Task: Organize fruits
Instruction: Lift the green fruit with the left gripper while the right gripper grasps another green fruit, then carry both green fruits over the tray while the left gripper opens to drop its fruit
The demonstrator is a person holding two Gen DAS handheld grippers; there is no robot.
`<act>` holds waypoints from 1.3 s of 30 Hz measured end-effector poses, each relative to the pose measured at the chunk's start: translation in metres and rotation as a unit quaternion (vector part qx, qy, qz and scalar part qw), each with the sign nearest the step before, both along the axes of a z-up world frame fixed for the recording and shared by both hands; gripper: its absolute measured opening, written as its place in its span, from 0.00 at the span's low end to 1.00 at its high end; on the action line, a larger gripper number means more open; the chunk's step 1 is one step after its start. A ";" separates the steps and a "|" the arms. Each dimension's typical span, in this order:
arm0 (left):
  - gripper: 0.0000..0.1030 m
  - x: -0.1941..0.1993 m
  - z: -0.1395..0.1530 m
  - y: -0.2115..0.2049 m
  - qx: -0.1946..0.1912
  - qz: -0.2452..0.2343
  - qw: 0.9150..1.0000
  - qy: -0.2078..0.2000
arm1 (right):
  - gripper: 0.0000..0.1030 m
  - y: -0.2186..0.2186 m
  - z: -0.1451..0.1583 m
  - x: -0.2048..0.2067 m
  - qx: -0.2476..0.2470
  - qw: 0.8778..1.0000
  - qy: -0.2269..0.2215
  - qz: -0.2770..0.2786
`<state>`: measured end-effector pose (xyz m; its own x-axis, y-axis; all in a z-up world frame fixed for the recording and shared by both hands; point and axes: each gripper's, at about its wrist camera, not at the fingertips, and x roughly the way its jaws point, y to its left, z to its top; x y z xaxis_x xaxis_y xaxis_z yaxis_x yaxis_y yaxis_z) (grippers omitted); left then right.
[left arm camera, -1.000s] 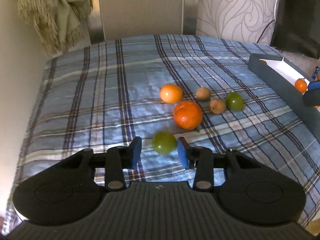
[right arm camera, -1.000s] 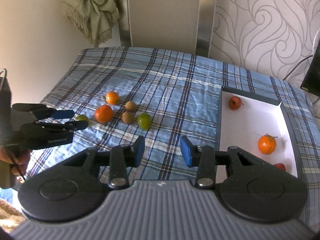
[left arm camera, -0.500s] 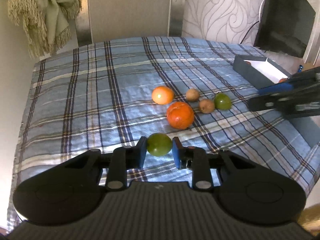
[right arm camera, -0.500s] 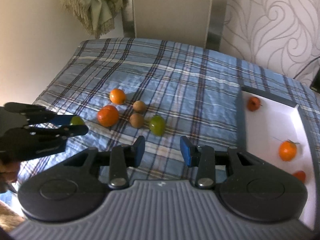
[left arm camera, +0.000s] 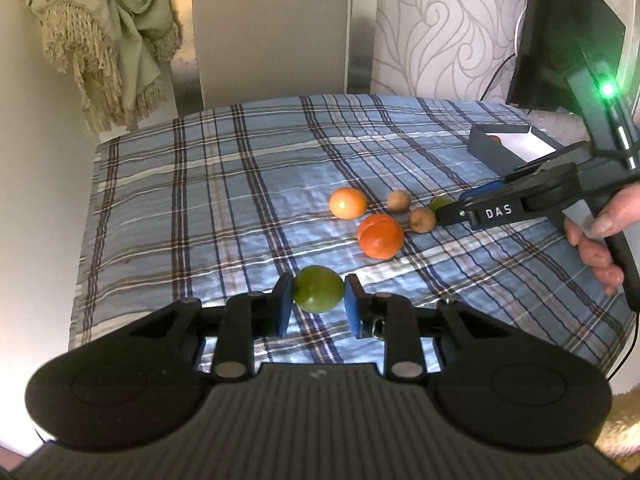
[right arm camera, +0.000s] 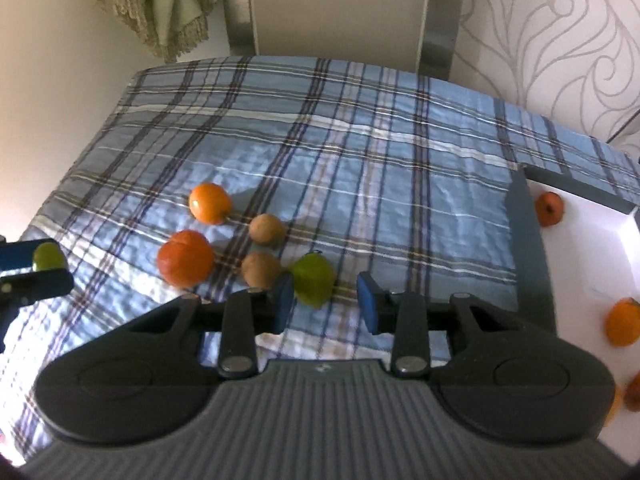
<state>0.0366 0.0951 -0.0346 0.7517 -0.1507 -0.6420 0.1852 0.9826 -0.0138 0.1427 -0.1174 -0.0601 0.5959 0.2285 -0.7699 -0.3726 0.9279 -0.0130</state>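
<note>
Green fruit (left arm camera: 319, 294) is clamped between the blue pads of the left gripper (left arm camera: 317, 305), nearer the camera than the big orange (left arm camera: 380, 237). A second green fruit (right arm camera: 313, 283) lies between the closing jaws of the right gripper (right arm camera: 325, 304), against the left pad with a gap on the right. To the right of the big orange, the grey box (right arm camera: 528, 256) holds small orange fruits (right arm camera: 550, 208), perhaps four.

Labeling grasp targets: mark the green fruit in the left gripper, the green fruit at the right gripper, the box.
held green fruit (left arm camera: 318, 294), left wrist, center.
loose green fruit (right arm camera: 313, 283), right wrist, center.
box (right arm camera: 529, 248), right wrist, near wall.
</note>
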 end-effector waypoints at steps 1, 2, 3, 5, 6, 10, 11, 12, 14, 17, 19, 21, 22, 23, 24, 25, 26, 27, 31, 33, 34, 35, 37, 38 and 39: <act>0.31 0.000 0.000 0.000 -0.001 0.001 1.000 0.000 | 0.32 0.002 -0.001 0.001 0.002 1.000 0.001 0.005; 0.31 0.000 0.000 0.001 -0.002 0.001 1.000 0.000 | 0.25 0.003 -0.002 0.001 0.007 1.000 0.004 0.009; 0.31 0.000 -0.001 0.000 -0.003 0.001 1.000 0.001 | 0.25 0.004 -0.002 0.000 0.006 1.000 0.003 0.010; 0.31 0.002 -0.002 0.000 -0.007 0.002 1.000 0.004 | 0.24 0.006 -0.002 -0.001 -0.004 1.000 0.000 0.018; 0.31 0.002 -0.003 -0.001 -0.010 0.003 1.000 0.006 | 0.24 0.006 -0.002 -0.002 -0.008 1.000 -0.001 0.022; 0.31 0.005 -0.008 -0.005 -0.017 0.007 1.000 0.012 | 0.24 0.001 -0.003 0.003 0.012 1.000 0.008 0.015; 0.31 0.005 -0.009 -0.005 -0.018 0.008 1.000 0.012 | 0.24 0.001 -0.002 0.004 0.014 1.000 0.009 0.014; 0.31 0.005 -0.008 -0.007 -0.018 0.009 1.000 0.012 | 0.23 0.002 -0.001 0.004 0.012 1.000 0.009 0.016; 0.31 0.003 -0.007 -0.011 -0.017 0.007 1.000 0.006 | 0.23 0.002 0.004 -0.001 0.007 1.000 -0.001 0.019; 0.31 0.002 -0.004 -0.017 -0.015 0.004 1.000 0.000 | 0.23 -0.005 0.019 -0.014 0.021 1.000 -0.007 0.021; 0.31 0.001 -0.003 -0.021 -0.016 0.004 1.000 -0.002 | 0.23 -0.013 0.031 -0.024 0.030 0.999 -0.010 0.017; 0.31 0.000 -0.002 -0.026 -0.016 0.003 1.000 -0.006 | 0.23 -0.020 0.042 -0.034 0.041 0.999 -0.013 0.012; 0.31 -0.001 -0.002 -0.029 -0.015 0.005 1.000 -0.009 | 0.23 -0.024 0.046 -0.040 0.047 0.999 -0.016 0.011; 0.31 -0.002 -0.002 -0.031 -0.015 0.008 1.000 -0.011 | 0.23 -0.027 0.049 -0.045 0.052 0.998 -0.019 0.010; 0.31 -0.002 -0.003 -0.034 -0.016 0.009 1.000 -0.012 | 0.23 -0.030 0.051 -0.050 0.054 0.998 -0.022 0.009; 0.31 -0.003 -0.004 -0.037 -0.017 0.009 1.000 -0.009 | 0.23 -0.033 0.052 -0.056 0.056 0.998 -0.025 0.007; 0.31 -0.003 -0.004 -0.040 -0.017 0.009 1.000 -0.006 | 0.23 -0.035 0.051 -0.062 0.055 0.998 -0.026 0.006; 0.31 -0.004 -0.005 -0.043 -0.017 0.008 1.000 -0.004 | 0.23 -0.037 0.050 -0.066 0.053 0.998 -0.025 0.006; 0.31 -0.007 -0.002 -0.060 -0.011 -0.003 1.000 -0.004 | 0.23 -0.050 0.050 -0.083 0.060 0.998 -0.015 0.005; 0.31 -0.007 0.000 -0.069 -0.007 -0.009 1.000 -0.006 | 0.23 -0.057 0.054 -0.090 0.064 0.998 -0.017 0.002; 0.31 -0.008 0.001 -0.074 -0.005 -0.011 1.000 -0.006 | 0.23 -0.061 0.056 -0.093 0.066 0.998 -0.019 0.001; 0.31 -0.009 0.001 -0.078 -0.004 -0.014 1.000 -0.006 | 0.23 -0.065 0.058 -0.096 0.070 0.997 -0.022 -0.001; 0.31 -0.010 0.001 -0.087 -0.002 -0.018 1.000 -0.004 | 0.23 -0.072 0.061 -0.100 0.073 0.997 -0.029 -0.004; 0.31 -0.012 0.001 -0.091 0.000 -0.020 1.000 -0.003 | 0.23 -0.075 0.062 -0.102 0.074 0.997 -0.032 -0.006; 0.31 -0.013 0.001 -0.094 0.001 -0.020 1.000 -0.002 | 0.23 -0.079 0.064 -0.105 0.075 0.997 -0.035 -0.008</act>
